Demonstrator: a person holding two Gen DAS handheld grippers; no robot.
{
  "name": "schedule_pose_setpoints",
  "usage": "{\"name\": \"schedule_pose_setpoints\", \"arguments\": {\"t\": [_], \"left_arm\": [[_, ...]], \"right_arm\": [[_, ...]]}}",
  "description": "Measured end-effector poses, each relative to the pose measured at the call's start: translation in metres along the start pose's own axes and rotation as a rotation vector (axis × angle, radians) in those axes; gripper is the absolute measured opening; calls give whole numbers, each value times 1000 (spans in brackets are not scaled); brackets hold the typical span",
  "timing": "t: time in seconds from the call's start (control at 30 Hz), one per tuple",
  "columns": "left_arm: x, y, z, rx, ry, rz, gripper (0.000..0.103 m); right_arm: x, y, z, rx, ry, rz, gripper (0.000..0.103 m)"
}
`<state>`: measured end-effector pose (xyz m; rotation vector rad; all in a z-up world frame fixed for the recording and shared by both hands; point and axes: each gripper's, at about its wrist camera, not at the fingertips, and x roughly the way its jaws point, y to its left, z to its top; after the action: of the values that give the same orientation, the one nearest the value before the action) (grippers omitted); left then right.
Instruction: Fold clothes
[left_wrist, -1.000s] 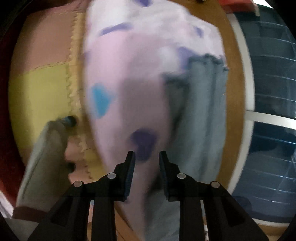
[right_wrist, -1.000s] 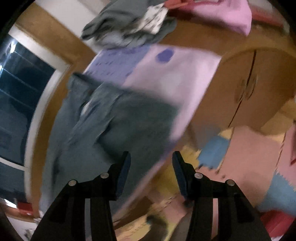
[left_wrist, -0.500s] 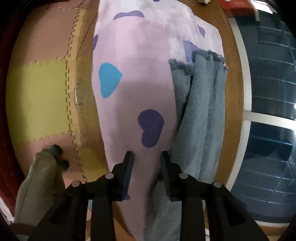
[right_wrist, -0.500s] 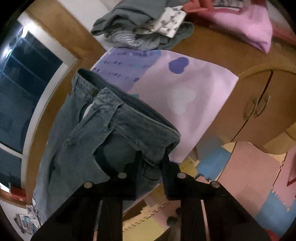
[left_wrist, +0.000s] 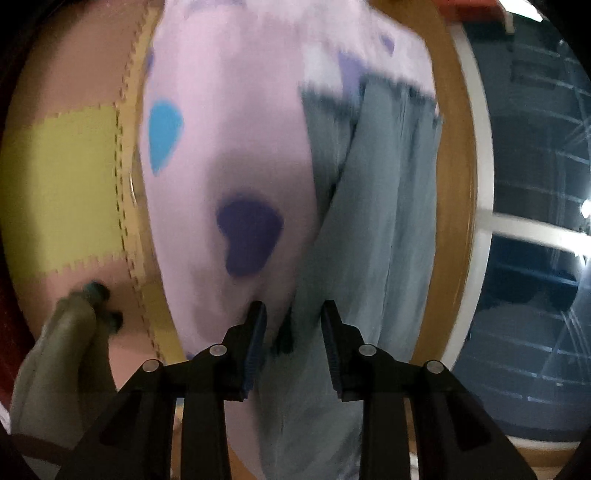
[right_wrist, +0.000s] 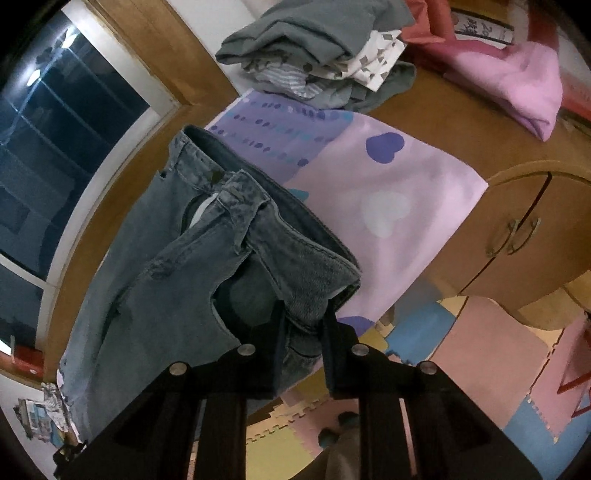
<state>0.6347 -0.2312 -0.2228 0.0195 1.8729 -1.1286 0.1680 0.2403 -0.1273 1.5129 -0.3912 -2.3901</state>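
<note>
Blue denim fills the gap between the 2 black fingers of the right gripper (right_wrist: 301, 325): they are clamped on the waistband corner of the faded blue jeans (right_wrist: 177, 280), with the bunched band lifted off the cloth just beyond the fingertips. From there the jeans run away to the left along the window side, waistband open and legs stretched toward the far left edge of the right wrist view.

The left gripper (left_wrist: 291, 325) has its 2 fingers parted, with a gap between them; a dark fold of the jeans (left_wrist: 376, 229) lies in that gap near the tips, but motion blur hides whether it touches either finger. The legs stretch ahead on the right, ending in frayed hems.

The jeans rest on a pink cloth printed with blue and purple hearts (right_wrist: 399, 206), spread over the brown wooden desk (right_wrist: 476, 144). Beyond the cloth, on the desk, sit a heap of grey and patterned clothes (right_wrist: 321, 51) and a folded pink garment (right_wrist: 517, 85). A dark window (right_wrist: 48, 147) borders the desk, and coloured foam floor mats (right_wrist: 491, 354) lie below.
</note>
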Motion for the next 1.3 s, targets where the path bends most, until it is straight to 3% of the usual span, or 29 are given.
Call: {"name": "schedule_pose_setpoints", "arguments": {"t": [0.23,0.6,0.63,0.67,0.7,0.87,0.97,1.13,1.3], "left_arm": [[-8,-12,53,-57,-169,-15,30],[11,-29,59,-55,-242,27,33],[12,-31,59,-48,-244,45,29],[14,-32,60,-45,-241,52,14],[17,-32,60,-43,-237,58,10],[21,-31,65,-74,-230,59,8],[21,-32,66,-99,-224,81,8],[6,-32,55,-168,-272,202,3],[-11,-28,50,-163,-301,271,3]], "right_arm": [[0,7,2,-30,7,1,17],[2,11,5,-31,23,-8,17],[2,12,5,-34,25,-11,17],[2,12,5,-33,26,-13,17],[3,12,5,-33,26,-15,17],[5,14,5,-32,34,-25,17],[5,16,5,-38,37,-32,17],[4,17,5,-30,35,-35,17],[2,17,5,-28,23,-43,17]]}}
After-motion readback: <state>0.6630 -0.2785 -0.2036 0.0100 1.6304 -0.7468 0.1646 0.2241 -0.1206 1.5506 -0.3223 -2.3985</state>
